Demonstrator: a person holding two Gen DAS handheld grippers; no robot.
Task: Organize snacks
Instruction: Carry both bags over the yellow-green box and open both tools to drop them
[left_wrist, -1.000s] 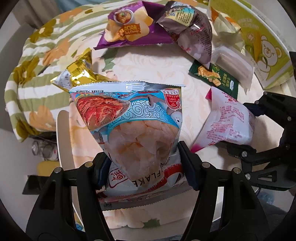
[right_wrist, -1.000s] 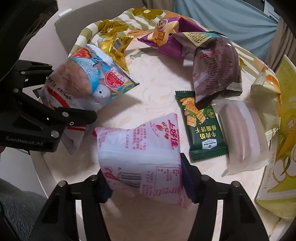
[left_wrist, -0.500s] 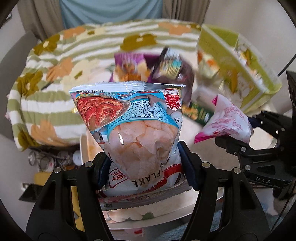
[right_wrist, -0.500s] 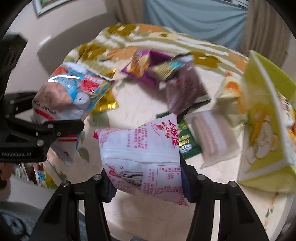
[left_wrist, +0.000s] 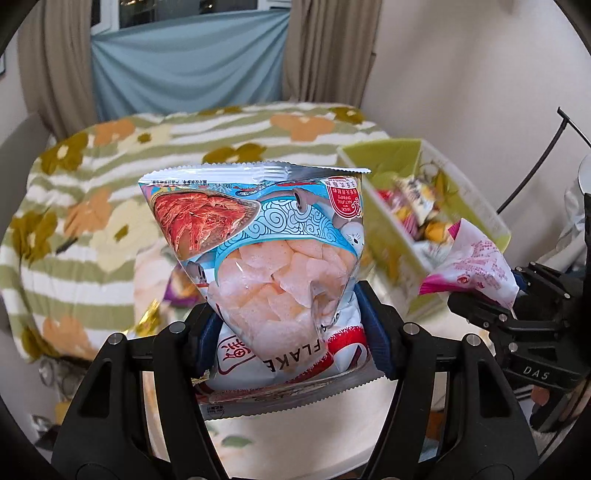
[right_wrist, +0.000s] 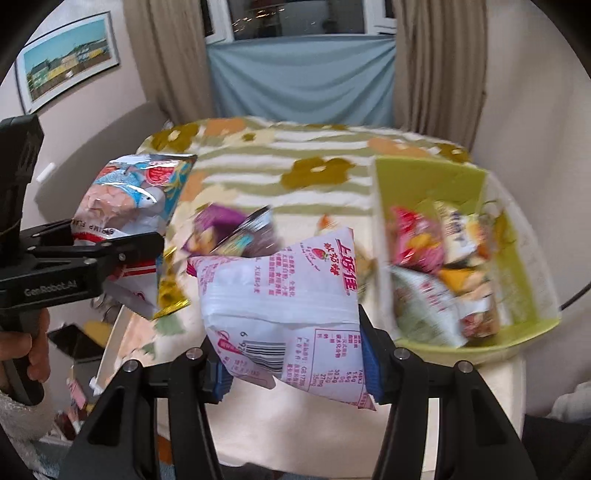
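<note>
The blue-and-silver foil bag of pale shrimp flakes (left_wrist: 271, 266) stands upright in the air, pinched at its lower half between the blue pads of the black left gripper (left_wrist: 290, 332), which is clamped on it. In the right wrist view the same bag (right_wrist: 129, 199) sits at the left, above the table edge. The white-and-pink plastic snack pouch with a barcode (right_wrist: 284, 302) is squeezed between the pads of the black right gripper (right_wrist: 293, 365), its printed face turned toward the camera; from the left wrist view this pouch (left_wrist: 476, 266) hangs just in front of the box.

To the right stands a lime-green open box (right_wrist: 513, 332) holding several blurred snack packets. On the pale table (right_wrist: 295, 218) lie a purple bag (right_wrist: 210, 225) and a gold foil packet (right_wrist: 170, 291), both smeared by motion. A green-striped floral cloth (left_wrist: 92, 177) covers the far side. A hand (right_wrist: 31, 350) grips the left handle.
</note>
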